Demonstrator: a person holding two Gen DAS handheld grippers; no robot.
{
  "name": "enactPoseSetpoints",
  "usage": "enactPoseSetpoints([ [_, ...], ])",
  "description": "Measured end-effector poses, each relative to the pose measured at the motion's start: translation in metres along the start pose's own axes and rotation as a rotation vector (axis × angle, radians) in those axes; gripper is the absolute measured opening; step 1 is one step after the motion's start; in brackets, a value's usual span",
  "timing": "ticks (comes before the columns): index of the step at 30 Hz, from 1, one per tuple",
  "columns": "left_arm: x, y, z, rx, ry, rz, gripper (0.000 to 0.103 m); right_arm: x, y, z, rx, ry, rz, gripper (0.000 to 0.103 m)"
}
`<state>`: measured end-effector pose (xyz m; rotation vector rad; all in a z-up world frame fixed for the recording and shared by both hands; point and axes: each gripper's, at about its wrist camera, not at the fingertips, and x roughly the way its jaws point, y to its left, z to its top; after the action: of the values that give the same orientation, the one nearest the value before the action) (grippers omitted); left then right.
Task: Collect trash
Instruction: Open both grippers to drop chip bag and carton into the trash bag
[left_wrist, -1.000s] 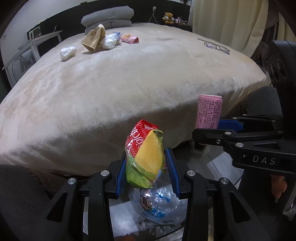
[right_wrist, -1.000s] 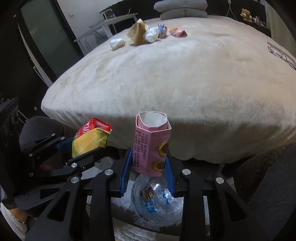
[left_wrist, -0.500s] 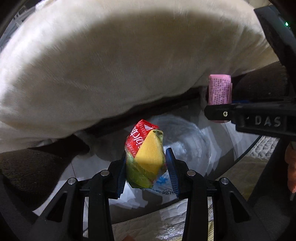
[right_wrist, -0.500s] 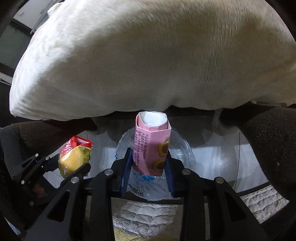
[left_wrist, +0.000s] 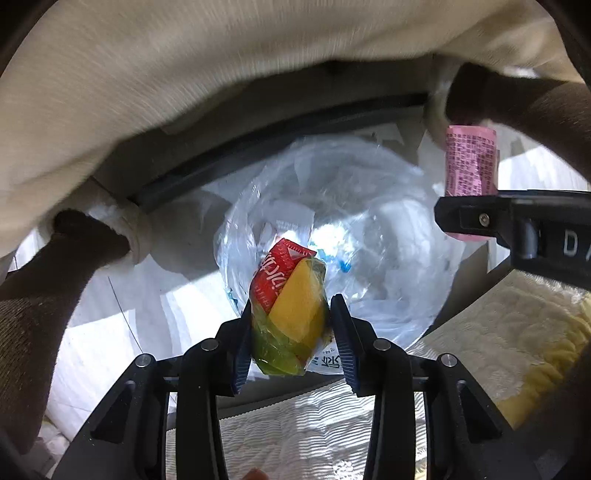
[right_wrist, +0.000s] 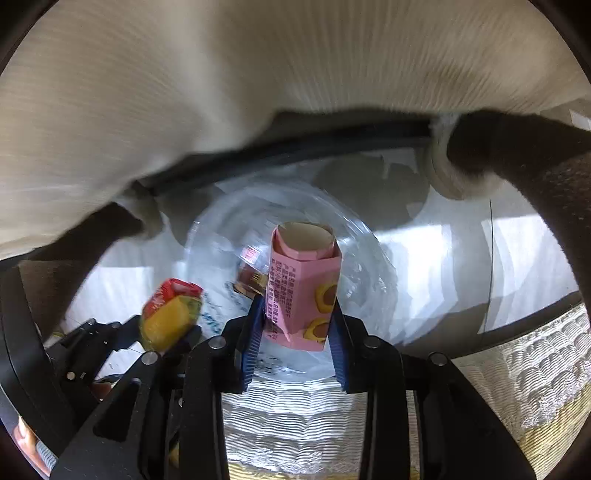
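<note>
My left gripper (left_wrist: 291, 325) is shut on a crumpled red, yellow and green snack wrapper (left_wrist: 288, 306), which hangs over the mouth of a clear plastic trash bag (left_wrist: 373, 236) on the floor. My right gripper (right_wrist: 295, 321) is shut on a pink drink carton (right_wrist: 301, 284) with its open top up, also above the trash bag (right_wrist: 362, 258). In the left wrist view the carton (left_wrist: 470, 166) and the right gripper's black body show at the right. The wrapper (right_wrist: 168, 315) shows at the lower left in the right wrist view. Scraps of earlier trash lie inside the bag.
The cream blanket of the bed (left_wrist: 221, 66) overhangs the top of both views, with a dark bed frame (left_wrist: 280, 129) under it. A quilted cream mat (left_wrist: 480, 350) lies on the floor in front of the bag. A person's legs in dark trousers (right_wrist: 546, 192) stand on either side.
Both grippers have sunk from bed height toward the floor and tipped downward. The bed top with its trash has left view; the bag's mouth now fills the middle. Both grips held.
</note>
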<state>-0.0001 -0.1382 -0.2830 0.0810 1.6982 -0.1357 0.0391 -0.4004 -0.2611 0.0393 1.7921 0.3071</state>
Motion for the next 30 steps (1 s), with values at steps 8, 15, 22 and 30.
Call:
enactPoseSetpoints([
  [8,0.049,0.003,0.005,0.009,0.131,-0.001,0.039,0.043,-0.009,0.006,0.034,0.118,-0.034,0.034],
  [15,0.072,0.000,0.007,0.037,0.178,-0.007,0.039,0.061,-0.013,0.010,0.042,0.175,-0.043,0.034],
  [22,0.069,0.004,0.006,0.021,0.144,-0.039,0.070,0.059,-0.013,0.012,0.041,0.148,-0.060,0.066],
  [30,0.044,-0.001,0.004,0.053,0.071,-0.060,0.094,0.035,-0.010,0.008,0.020,0.087,-0.102,0.083],
])
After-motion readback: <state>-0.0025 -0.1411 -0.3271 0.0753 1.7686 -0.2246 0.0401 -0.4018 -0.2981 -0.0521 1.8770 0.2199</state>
